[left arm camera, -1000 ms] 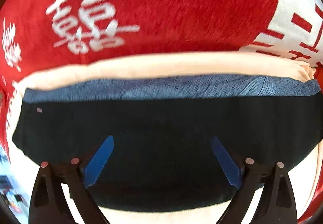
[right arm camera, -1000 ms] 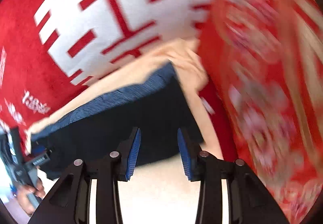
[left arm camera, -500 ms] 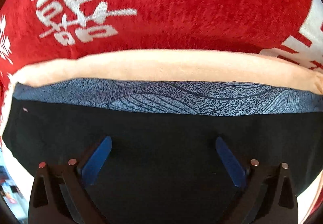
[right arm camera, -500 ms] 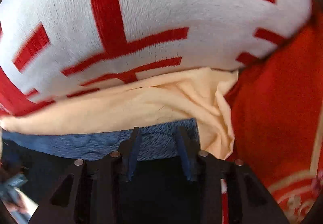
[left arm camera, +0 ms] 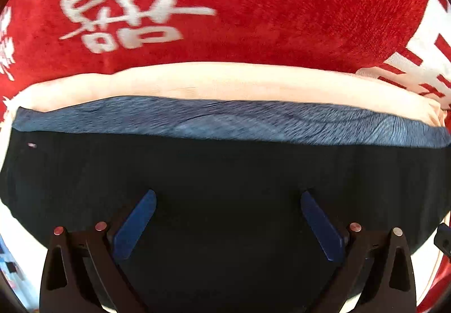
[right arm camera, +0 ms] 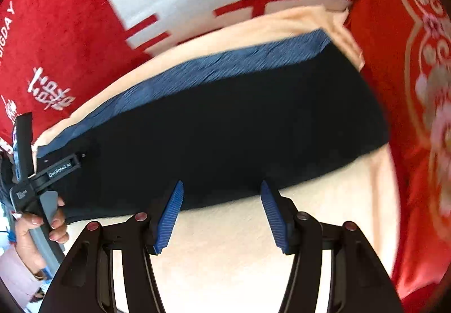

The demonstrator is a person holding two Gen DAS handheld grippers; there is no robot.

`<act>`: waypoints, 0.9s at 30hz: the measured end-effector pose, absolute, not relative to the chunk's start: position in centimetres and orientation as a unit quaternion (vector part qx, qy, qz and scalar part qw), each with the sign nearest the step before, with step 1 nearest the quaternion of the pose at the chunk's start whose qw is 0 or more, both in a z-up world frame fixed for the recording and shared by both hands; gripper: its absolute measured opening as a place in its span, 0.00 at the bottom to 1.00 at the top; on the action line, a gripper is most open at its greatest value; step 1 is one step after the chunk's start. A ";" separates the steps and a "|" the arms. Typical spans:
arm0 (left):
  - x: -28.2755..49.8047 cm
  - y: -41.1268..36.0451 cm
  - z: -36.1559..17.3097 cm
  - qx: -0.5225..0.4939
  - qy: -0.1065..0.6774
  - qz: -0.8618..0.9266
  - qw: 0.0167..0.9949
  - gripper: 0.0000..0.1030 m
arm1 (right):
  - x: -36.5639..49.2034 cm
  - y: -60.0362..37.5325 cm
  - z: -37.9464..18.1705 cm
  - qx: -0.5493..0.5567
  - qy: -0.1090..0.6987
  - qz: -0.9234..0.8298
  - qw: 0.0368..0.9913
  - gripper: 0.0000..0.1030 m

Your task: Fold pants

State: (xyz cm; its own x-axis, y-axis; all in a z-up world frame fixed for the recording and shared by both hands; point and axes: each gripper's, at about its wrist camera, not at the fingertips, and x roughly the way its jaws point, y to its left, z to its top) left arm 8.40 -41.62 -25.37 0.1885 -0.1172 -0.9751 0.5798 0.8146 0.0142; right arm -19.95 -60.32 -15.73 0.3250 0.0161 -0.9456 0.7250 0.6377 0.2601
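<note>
Tongs, left [left arm camera: 228, 214], are gaping wide and empty over the black pants [left arm camera: 225, 172]. Right tongs [right arm camera: 221, 208] are hovering half-open, empty, at the pants' near edge, the pants lying on peach cloth [right arm camera: 253, 256]. Only the right view is showing the person's hand [right arm camera: 36, 228]; red blanket [left arm camera: 282, 8] is lying beyond.

Both wrist views look down at close range; both share the folded black pants [left arm camera: 225, 172] [right arm camera: 225, 121].

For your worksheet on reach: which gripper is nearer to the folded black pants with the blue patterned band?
Left. The left gripper sits open over the folded black pants; the right gripper is open at their near edge, its fingers mostly over the cream cloth.
</note>
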 end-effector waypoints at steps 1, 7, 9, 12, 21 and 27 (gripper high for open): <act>8.7 -40.5 -25.0 0.194 0.591 -0.238 0.746 1.00 | -19.9 -59.3 -15.8 0.361 0.528 -0.238 0.731 0.60; 12.0 -32.4 -23.4 0.209 0.592 -0.232 0.743 1.00 | -17.7 -51.9 -16.3 0.407 0.526 -0.204 0.718 0.60; 13.8 -29.3 -23.0 0.220 0.587 -0.220 0.748 1.00 | -15.6 -48.4 -16.9 0.430 0.522 -0.175 0.715 0.60; 17.6 -23.8 -22.9 0.220 0.588 -0.190 0.754 1.00 | -11.4 -43.8 -18.1 0.460 0.513 -0.112 0.716 0.60; 25.7 -14.2 -26.4 0.227 0.585 -0.159 0.762 1.00 | -2.7 -36.2 -23.0 0.532 0.488 -0.019 0.691 0.60; 26.0 -12.7 -26.8 0.204 0.579 -0.190 0.766 1.00 | -2.2 -36.5 -23.3 0.555 0.466 -0.016 0.689 0.62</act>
State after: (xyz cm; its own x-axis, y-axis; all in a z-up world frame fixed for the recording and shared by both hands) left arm 26.03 -12.73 -26.76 0.2577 -0.0555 -0.9646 0.5269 0.8449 0.0922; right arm -2.21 -36.50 -23.30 0.5657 0.4954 -0.6592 0.5384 0.3836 0.7503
